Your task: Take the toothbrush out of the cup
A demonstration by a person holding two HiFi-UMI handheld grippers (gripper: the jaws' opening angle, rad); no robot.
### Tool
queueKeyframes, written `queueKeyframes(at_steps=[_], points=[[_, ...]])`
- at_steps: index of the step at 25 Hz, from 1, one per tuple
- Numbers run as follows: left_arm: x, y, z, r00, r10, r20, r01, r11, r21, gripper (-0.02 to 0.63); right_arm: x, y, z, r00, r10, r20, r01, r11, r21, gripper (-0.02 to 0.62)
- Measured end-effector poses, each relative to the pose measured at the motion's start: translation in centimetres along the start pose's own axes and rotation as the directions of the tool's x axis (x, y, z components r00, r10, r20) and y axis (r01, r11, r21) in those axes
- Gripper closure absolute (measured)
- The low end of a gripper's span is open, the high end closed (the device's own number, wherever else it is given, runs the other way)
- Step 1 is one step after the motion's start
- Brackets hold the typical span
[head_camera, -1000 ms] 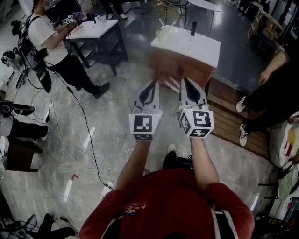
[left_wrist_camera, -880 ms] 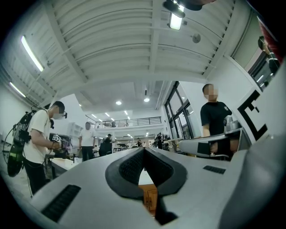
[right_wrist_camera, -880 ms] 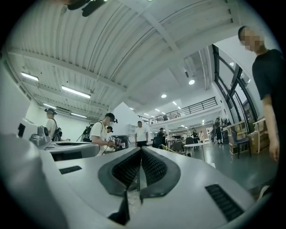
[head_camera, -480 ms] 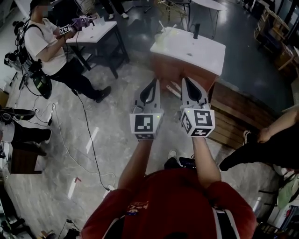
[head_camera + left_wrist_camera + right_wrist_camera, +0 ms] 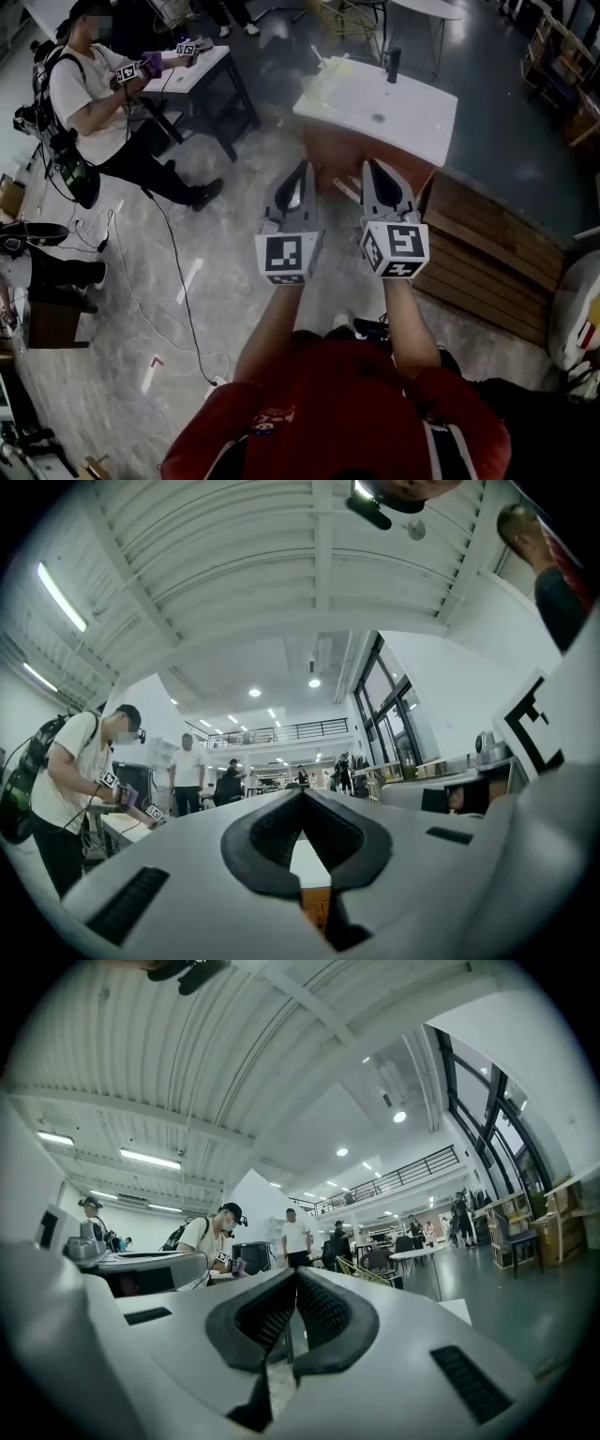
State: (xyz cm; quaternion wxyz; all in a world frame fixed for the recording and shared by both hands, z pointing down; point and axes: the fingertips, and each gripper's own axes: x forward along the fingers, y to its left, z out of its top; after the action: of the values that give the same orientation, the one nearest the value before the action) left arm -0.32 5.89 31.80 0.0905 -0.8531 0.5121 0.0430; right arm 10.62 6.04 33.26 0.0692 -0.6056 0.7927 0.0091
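The left tongs (image 5: 300, 169) and the right tongs (image 5: 368, 165) are both pressed together, holding nothing. They point side by side toward the white desk (image 5: 412, 117).

The right gripper (image 5: 295, 1274) has its jaws pressed together, nothing between them. Just beyond the tips, at ten o'clock, a person with a backpack (image 5: 208, 1239) leans over a desk. At twelve stands a person in a white shirt (image 5: 296, 1236). Tall windows (image 5: 487, 1110) rise at two.
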Motion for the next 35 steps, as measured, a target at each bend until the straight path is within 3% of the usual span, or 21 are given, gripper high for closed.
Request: queueKeyframes(at_steps=[16,30,35], points=[[7.4,0.9,-3.3,1.000,0.002,-0.018,-0.002,1.000,-0.005,0.577,6.5,-4.6,-2.2,1.000,0.012,-0.006,-0.011,1.000,0.020,0.566],[13.6,8.3,-4.8,1.000,0.007,-0.012,-0.007,1.000,-0.017,0.577,16.2,-3.2,-3.2,1.000,0.024,-0.015,-0.023,1.000,0.010,0.566],[15.9,12.9,-5.1,1.000,0.003,-0.012,-0.003,1.000,-0.009,0.577,21.2,-1.6,-3.2,1.000,0.019,-0.008,-0.019,0.999,0.031,0.566]])
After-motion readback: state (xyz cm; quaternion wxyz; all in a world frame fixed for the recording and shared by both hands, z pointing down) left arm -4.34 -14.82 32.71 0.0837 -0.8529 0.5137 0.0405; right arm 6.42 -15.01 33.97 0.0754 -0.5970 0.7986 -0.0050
